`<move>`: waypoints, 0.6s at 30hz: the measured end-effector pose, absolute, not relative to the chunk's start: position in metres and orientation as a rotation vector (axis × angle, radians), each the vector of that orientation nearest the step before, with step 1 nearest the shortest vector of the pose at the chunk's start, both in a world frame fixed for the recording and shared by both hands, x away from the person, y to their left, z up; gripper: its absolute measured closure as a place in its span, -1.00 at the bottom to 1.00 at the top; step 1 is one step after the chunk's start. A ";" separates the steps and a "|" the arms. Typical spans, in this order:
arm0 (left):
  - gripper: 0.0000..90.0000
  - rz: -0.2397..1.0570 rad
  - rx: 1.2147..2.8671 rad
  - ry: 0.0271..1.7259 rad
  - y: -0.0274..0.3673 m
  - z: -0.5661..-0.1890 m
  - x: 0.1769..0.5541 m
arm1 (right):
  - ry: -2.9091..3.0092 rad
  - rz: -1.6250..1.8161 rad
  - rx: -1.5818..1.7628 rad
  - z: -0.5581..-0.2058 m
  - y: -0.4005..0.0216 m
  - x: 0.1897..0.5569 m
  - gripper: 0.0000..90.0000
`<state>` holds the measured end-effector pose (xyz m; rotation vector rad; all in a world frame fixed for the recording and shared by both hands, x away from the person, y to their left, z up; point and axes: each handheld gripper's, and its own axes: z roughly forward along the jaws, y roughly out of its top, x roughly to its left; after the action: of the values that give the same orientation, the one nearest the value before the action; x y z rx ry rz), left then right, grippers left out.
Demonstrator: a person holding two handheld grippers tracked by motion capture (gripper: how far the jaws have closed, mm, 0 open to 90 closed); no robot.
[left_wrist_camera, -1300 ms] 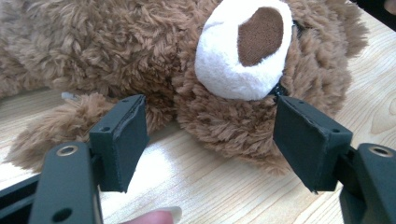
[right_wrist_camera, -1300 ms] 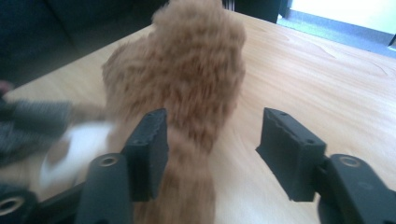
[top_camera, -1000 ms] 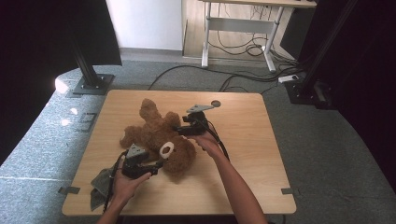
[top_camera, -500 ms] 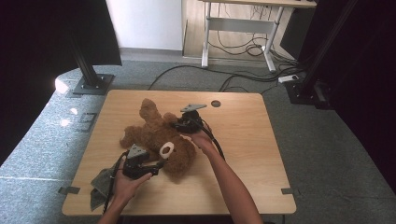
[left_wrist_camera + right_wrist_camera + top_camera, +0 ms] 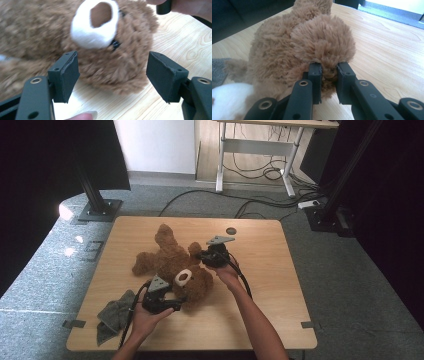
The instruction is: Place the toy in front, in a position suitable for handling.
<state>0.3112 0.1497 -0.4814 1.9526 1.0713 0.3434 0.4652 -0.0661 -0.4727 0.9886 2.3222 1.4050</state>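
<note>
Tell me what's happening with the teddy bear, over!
Right gripper just closed, pinching the teddy bear by a paw. Left gripper open, jaws either side of the bear's head, not pressing. Grey cloth lies beside the left hand, nothing blocking.

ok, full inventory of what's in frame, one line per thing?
teddy bear: 1, brown with white muzzle, lying mid-table
cloth: 1, grey, crumpled at the table's near left corner
table: 1, light wood, on grey carpet
desk: 1, white frame, far back
cables: several, black, on the floor behind the table
left gripper: 1, black, open around the bear's head
right gripper: 1, black, just closed, pinching a paw
</note>
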 end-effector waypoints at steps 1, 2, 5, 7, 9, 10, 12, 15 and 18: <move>-0.42 0.352 1.962 1.073 0.146 -0.481 0.313 | 2.324 1.403 0.987 -0.473 -0.067 0.464 0.70; -0.42 0.359 1.966 1.076 0.143 -0.482 0.315 | 2.325 1.401 0.984 -0.473 -0.068 0.463 0.71; -0.42 0.387 1.994 1.107 0.136 -0.487 0.324 | 2.323 1.390 0.976 -0.472 -0.070 0.461 0.72; -0.42 0.403 2.010 1.126 0.134 -0.490 0.328 | 2.312 1.381 0.976 -0.473 -0.073 0.460 0.74; -0.45 0.381 1.998 1.142 0.133 -0.494 0.332 | 2.309 1.386 0.991 -0.476 -0.078 0.459 0.76; -0.46 0.370 1.989 1.152 0.133 -0.496 0.333 | 2.309 1.390 0.998 -0.477 -0.079 0.458 0.76; -0.47 0.375 1.996 1.163 0.133 -0.497 0.336 | 2.311 1.393 1.015 -0.480 -0.084 0.457 0.77; -0.50 0.380 2.004 1.172 0.135 -0.498 0.339 | 2.314 1.390 1.022 -0.479 -0.089 0.454 0.79; -0.50 0.404 2.010 1.181 0.138 -0.497 0.339 | 2.305 1.376 1.007 -0.476 -0.094 0.448 0.80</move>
<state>0.3393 0.1378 -0.4975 2.0102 1.1811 0.4038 0.4479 -0.0936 -0.4757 1.0070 2.3051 1.3760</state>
